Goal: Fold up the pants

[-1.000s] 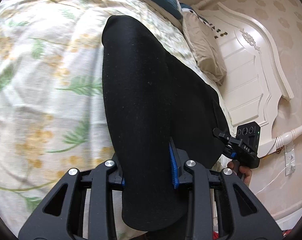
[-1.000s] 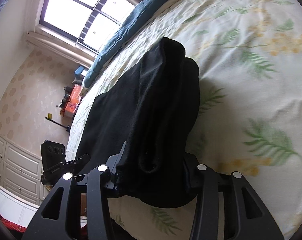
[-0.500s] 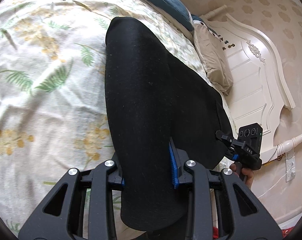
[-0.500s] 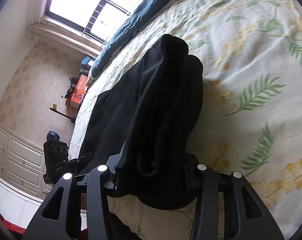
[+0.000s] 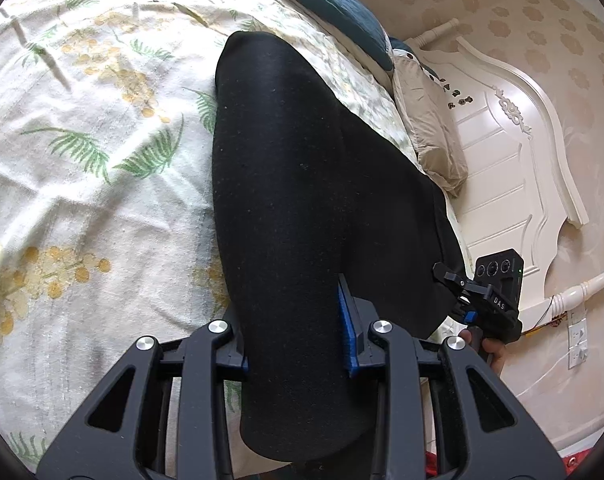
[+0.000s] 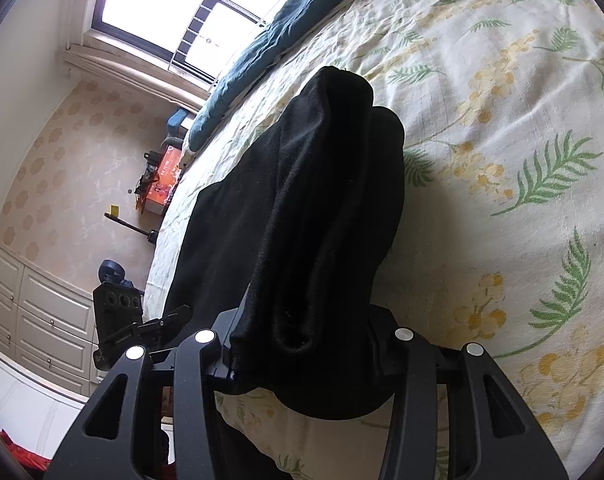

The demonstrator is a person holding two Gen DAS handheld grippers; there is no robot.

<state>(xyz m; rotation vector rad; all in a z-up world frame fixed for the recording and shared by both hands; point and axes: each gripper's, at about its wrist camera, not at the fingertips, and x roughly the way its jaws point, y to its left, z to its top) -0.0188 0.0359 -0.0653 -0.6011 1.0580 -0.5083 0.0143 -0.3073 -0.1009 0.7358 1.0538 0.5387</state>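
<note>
Both tongs clenched on black pants [image 5: 285,200]: left tongs [image 5: 297,336] and right tongs [image 6: 302,344] each pinch one end of the near edge. Rest drapes over the bed [image 5: 81,200] toward its near edge (likely held up to carry a fold across).

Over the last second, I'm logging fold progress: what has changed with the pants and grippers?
Both grippers carried the black pants forward over the floral bedspread: the leaf print slid back beneath them in both wrist views, and the fabric draped over the jaws advanced with them. Nothing was released. The left gripper and right gripper stay clamped on the pants.
</note>
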